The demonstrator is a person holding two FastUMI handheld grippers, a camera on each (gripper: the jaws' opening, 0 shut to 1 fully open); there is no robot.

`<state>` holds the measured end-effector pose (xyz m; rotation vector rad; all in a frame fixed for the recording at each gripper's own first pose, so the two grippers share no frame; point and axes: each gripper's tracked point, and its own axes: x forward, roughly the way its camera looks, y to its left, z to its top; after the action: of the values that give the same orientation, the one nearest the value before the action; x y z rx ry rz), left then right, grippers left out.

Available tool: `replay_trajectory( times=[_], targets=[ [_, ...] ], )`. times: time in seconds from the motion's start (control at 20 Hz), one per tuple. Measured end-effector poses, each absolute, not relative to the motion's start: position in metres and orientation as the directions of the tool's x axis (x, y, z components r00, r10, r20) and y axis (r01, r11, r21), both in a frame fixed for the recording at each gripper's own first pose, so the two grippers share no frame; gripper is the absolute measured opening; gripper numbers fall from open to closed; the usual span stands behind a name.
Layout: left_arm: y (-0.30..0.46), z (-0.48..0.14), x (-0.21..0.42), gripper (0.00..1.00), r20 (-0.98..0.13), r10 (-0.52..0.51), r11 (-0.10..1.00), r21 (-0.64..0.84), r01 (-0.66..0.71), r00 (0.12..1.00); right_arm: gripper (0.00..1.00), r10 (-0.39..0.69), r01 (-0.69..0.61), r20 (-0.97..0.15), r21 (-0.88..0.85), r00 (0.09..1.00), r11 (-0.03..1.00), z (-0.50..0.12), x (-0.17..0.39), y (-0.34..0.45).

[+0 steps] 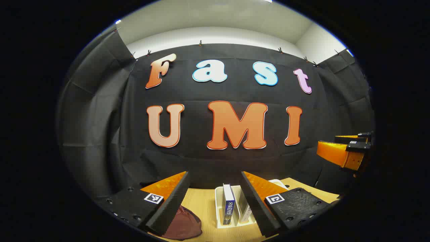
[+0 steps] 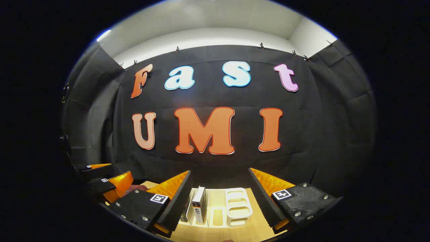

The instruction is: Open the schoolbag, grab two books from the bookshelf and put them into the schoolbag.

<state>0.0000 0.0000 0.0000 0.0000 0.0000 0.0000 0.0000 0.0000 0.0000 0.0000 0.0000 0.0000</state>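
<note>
In the left gripper view my left gripper [image 1: 215, 174] is open and holds nothing. Between its fingers, on the table below, stands a white bookshelf [image 1: 219, 208] holding a blue book [image 1: 229, 205] and a pale book [image 1: 247, 212]. The maroon schoolbag [image 1: 184, 223] lies left of the shelf, partly behind the left finger. My right gripper [image 2: 219, 171] is open too, above the white bookshelf [image 2: 239, 205], where a grey-white book [image 2: 200, 205] stands upright. Each gripper shows in the other's view: the right gripper [image 1: 327, 144] far right, the left gripper [image 2: 119, 170] far left.
A light wooden table [image 1: 201, 201] carries the shelf and the bag. The right-hand slots of the shelf [image 2: 239, 215] hold nothing. A sliver of the maroon bag [image 2: 136, 187] peeks out by the left gripper. Black cloth walls close the booth behind and at both sides.
</note>
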Motion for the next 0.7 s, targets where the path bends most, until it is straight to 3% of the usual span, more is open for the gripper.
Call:
replay_trajectory(
  times=[0.1, 0.25, 0.3, 0.35, 0.55, 0.7],
  targets=[
    [-0.008, -0.005, 0.001, 0.95, -0.012, -0.011, 1.000, -0.005, 0.011, 1.000, 1.00, 0.005, -0.005, -0.014, 0.011, 1.000, 1.000, -0.010, 0.001, -0.001],
    [-0.018, -0.004, 0.002, 0.94, -0.024, -0.019, 1.000, 0.006, 0.019, 1.000, 0.96, -0.001, 0.000, -0.045, -0.021, 0.999, 1.000, -0.023, 0.007, -0.004],
    [-0.021, -0.004, 0.001, 0.94, -0.022, -0.016, 1.000, 0.019, 0.016, 1.000, 1.00, 0.014, -0.016, -0.054, -0.039, 0.998, 0.999, -0.025, 0.007, -0.002],
    [-0.021, 0.000, 0.002, 0.94, -0.008, -0.007, 1.000, 0.027, 0.008, 1.000, 0.96, 0.029, -0.031, -0.047, -0.039, 0.998, 0.999, -0.023, 0.007, 0.002],
    [-0.029, -0.005, 0.005, 0.95, -0.007, 0.002, 1.000, 0.020, -0.002, 1.000, 0.96, 0.055, -0.055, -0.008, -0.013, 0.998, 0.998, -0.013, 0.010, 0.002],
    [-0.032, -0.010, 0.008, 0.94, -0.015, 0.014, 1.000, 0.026, -0.013, 1.000, 1.00, 0.051, -0.051, -0.019, -0.010, 0.999, 0.999, -0.017, 0.014, -0.003]
  ],
)
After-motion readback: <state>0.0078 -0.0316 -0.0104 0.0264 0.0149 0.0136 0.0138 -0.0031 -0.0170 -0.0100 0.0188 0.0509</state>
